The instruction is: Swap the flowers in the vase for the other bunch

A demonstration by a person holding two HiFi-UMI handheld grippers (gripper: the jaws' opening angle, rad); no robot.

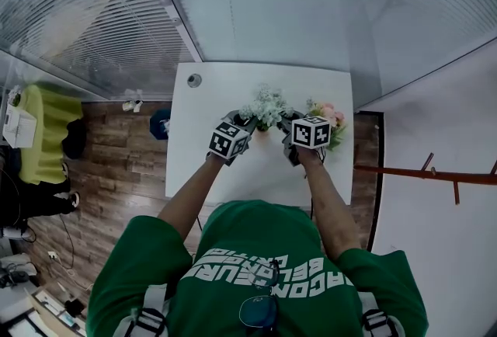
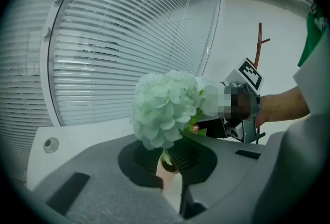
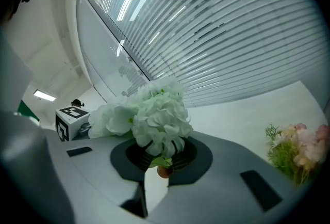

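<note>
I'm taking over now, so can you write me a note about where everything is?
Left hand-held gripper: jaws nearly together, close to the vase, no clear grip.
Right hand-held gripper: the same, from the other side.
White flowers are in the vase, mid-table. Pink bunch sits on the table to their right.
Done: nothing swapped yet.
Left: pull the white flowers out, put the pink bunch in.

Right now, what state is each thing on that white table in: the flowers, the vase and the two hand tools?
White hydrangea bunch: upright in the vase.
Vase: standing on the table, only its brown rim showing.
Pink bunch: lying on the table, untouched.
Left tool: closed, empty, beside the white bunch.
Right tool: closed, empty, beside the white bunch.
</note>
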